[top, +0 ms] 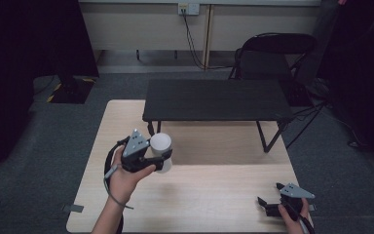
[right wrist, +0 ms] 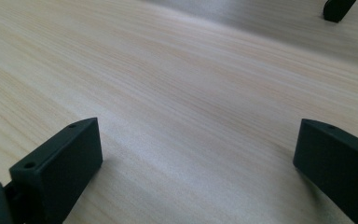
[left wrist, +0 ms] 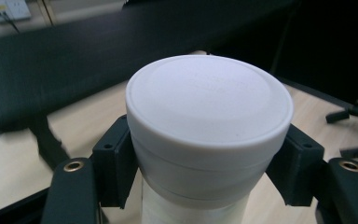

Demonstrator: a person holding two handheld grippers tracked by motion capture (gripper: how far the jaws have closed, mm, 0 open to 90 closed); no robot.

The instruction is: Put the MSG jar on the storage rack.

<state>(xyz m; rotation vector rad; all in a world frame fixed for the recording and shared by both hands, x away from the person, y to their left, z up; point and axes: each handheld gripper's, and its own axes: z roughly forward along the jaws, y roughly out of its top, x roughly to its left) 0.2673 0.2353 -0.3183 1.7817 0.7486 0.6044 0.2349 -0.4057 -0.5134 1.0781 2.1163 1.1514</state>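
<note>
1. A white cylindrical container point(top: 160, 146) with a flat round lid is seen clamped in the left tool point(top: 161, 160), over the left half of the light wooden tabletop point(top: 214, 195).
2. In the left gripper view, the container point(left wrist: 209, 116) is pressed on both sides by the two black jaws of the left tool point(left wrist: 207, 163), just under the rim of its lid; the container is held upright.
3. Whether the container's base touches the tabletop cannot be told, since its lower part is hidden by the tool and the hand.
4. The left tool is gripped by the person's left hand point(top: 126, 178), whose forearm enters from the bottom edge of the high view.
5. The right tool point(top: 268, 207) is seen near the front right corner of the tabletop, held low by the right hand point(top: 292, 219).
6. In the right gripper view, the jaws of the right tool point(right wrist: 193, 163) are spread wide apart with nothing but bare wood grain point(right wrist: 177, 93) between them.
7. A low black bench point(top: 216, 100) is set across the far part of the tabletop, its legs resting on the wood; the container is just in front of its left leg.
8. Behind the tabletop, a black folding chair point(top: 272, 53) is placed on the grey floor, and a wall socket point(top: 188, 8) with a cable is seen on the far wall.
</note>
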